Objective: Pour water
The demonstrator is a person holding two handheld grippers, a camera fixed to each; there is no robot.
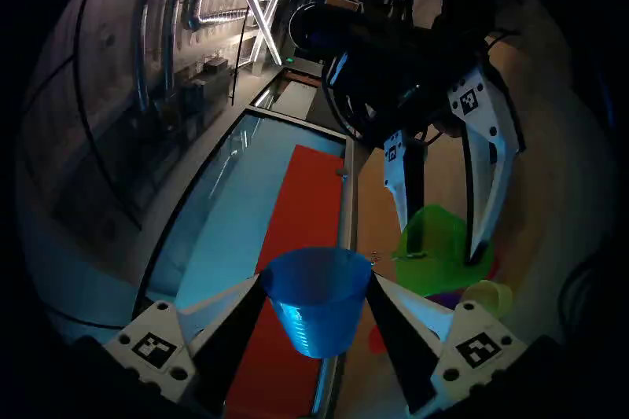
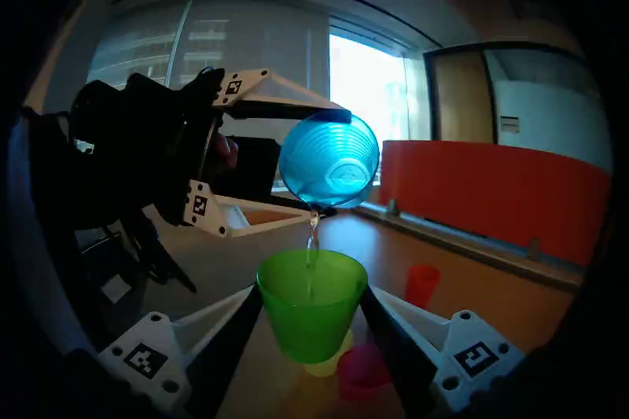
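My left gripper (image 1: 314,293) is shut on a blue cup (image 1: 317,309). In the right gripper view that blue cup (image 2: 329,159) is tipped on its side, held by the left gripper (image 2: 334,163), and a thin stream of water (image 2: 313,238) falls from its lip into a green cup (image 2: 311,305). My right gripper (image 2: 311,297) is shut on the green cup, which stands upright just below the blue one. In the left gripper view the right gripper (image 1: 444,250) holds the green cup (image 1: 436,250) beyond and to the right of the blue cup.
A wooden table (image 2: 440,277) lies below. A red cup (image 2: 422,284), a yellow cup (image 2: 326,364) and a pink cup (image 2: 363,368) stand on it near the green cup. An orange-red partition (image 2: 503,191) runs along the table's far edge. Windows lie behind.
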